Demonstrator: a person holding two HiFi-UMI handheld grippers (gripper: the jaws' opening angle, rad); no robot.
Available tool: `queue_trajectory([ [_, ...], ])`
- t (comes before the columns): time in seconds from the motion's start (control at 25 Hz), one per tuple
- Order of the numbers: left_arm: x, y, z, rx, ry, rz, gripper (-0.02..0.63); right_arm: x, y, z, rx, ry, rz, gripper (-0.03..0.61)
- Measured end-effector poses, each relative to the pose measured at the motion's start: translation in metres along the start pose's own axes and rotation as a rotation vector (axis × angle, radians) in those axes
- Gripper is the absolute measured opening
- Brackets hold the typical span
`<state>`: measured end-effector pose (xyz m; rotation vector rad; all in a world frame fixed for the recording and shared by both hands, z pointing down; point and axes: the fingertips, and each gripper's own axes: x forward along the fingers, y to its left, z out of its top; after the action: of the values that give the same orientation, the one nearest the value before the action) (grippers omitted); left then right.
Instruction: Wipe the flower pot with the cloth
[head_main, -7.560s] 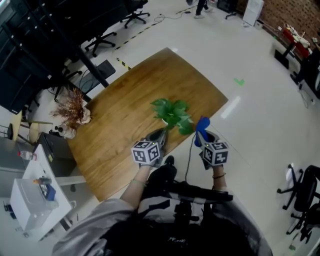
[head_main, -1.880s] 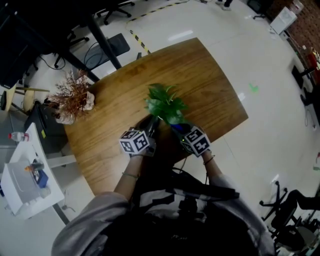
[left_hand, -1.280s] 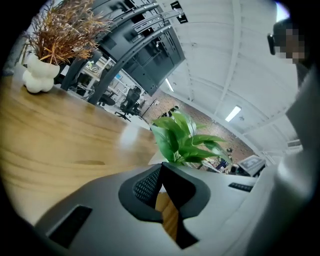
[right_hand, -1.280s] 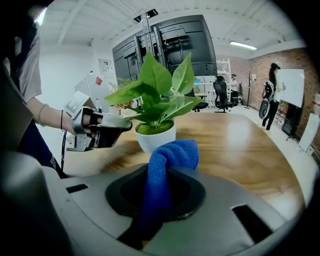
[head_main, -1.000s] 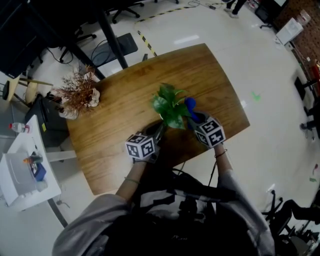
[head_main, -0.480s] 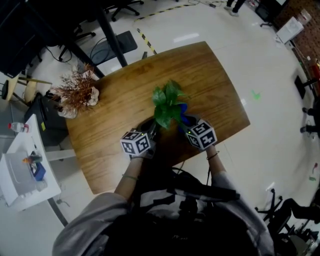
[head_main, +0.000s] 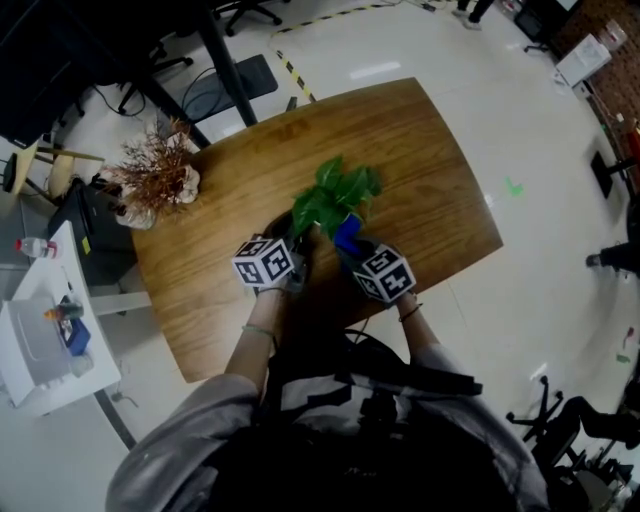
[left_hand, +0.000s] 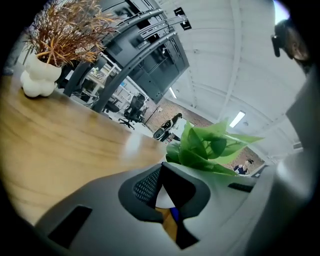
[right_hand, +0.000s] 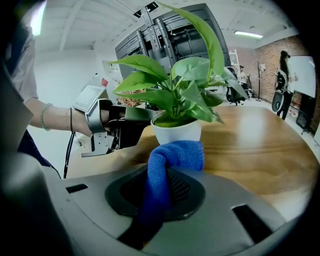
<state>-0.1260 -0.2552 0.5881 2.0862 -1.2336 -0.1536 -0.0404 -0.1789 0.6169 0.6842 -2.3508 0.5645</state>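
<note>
Wooden table (head_main: 430, 170) is carrying the flower pot (right_hand: 176, 133) near its near edge, with both grippers crowding in.
Right gripper (right_hand: 165, 192) is pinching the blue cloth (right_hand: 172, 157), whose bunched end is touching or almost touching the upright pot's front wall, dead ahead at twelve o'clock. Left gripper (left_hand: 161, 195) is clamping the rim from the pot's nine o'clock side, so I judge the right to be the wiping hand. Beyond the pot, bare wood is lying open from twelve to three o'clock. A dried-plant vase (head_main: 150, 188) is standing well apart at ten.
</note>
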Motion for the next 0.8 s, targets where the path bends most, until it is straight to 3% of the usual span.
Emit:
queue_trajectory([
  [0.2, 0.001, -0.001, 0.002, 0.021, 0.005, -0.007, 0.005, -0.002, -0.001, 0.001, 0.042, -0.014, -0.019, 0.060],
  [0.44, -0.020, -0.013, -0.002, 0.158, 0.057, -0.006, 0.005, -0.033, -0.003, 0.005, 0.204, -0.135, -0.075, 0.060],
  [0.6, -0.039, -0.023, -0.008, 0.155, 0.045, -0.009, 0.005, -0.054, 0.011, -0.001, 0.274, -0.195, -0.102, 0.058],
  [0.8, -0.058, -0.057, -0.026, 0.183, 0.071, -0.071, 0.005, -0.078, 0.041, -0.014, 0.326, -0.266, -0.132, 0.058],
])
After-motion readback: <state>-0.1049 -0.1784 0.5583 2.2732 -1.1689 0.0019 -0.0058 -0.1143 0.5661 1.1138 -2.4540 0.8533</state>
